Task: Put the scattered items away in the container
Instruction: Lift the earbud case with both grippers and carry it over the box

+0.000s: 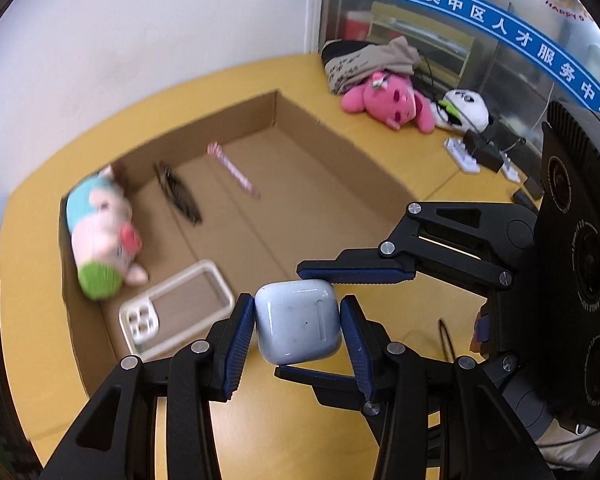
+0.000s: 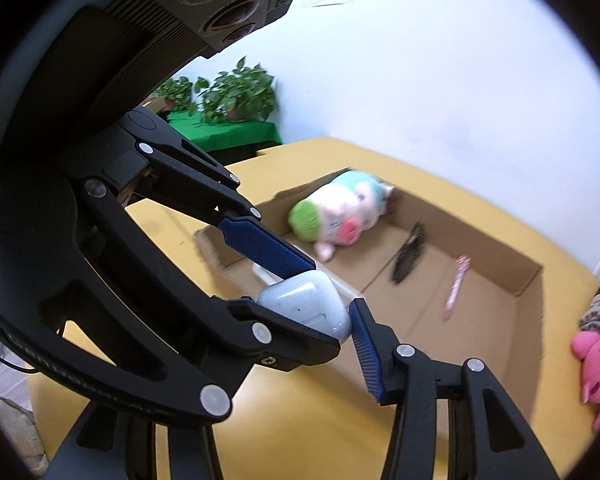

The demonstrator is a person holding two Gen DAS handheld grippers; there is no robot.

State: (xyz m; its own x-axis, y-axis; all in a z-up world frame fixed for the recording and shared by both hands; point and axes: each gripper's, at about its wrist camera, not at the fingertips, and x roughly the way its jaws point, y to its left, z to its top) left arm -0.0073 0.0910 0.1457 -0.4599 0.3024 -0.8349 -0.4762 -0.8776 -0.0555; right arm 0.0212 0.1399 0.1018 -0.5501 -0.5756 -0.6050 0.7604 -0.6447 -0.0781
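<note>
A white earbud case (image 1: 298, 322) is held in the air above the yellow table, near the cardboard box (image 1: 364, 168). My left gripper (image 1: 298, 324) is shut on its two sides. My right gripper (image 1: 320, 320) comes in from the right with one finger above the case and one below; it is open. In the right wrist view the case (image 2: 306, 308) sits between the left gripper's blue pads (image 2: 268, 246), and my right gripper (image 2: 312, 316) stands around it. The box (image 2: 532, 280) holds a plush pig (image 1: 100, 240), a phone case (image 1: 176, 308), a dark clip (image 1: 178, 194) and a pink pen (image 1: 232, 170).
A pink plush (image 1: 388, 102), a panda plush (image 1: 466, 110), a folded cloth (image 1: 370, 64) and a power strip with cables (image 1: 480, 152) lie on the table at the back right. Potted plants (image 2: 236, 92) stand on a green-covered stand beyond the table.
</note>
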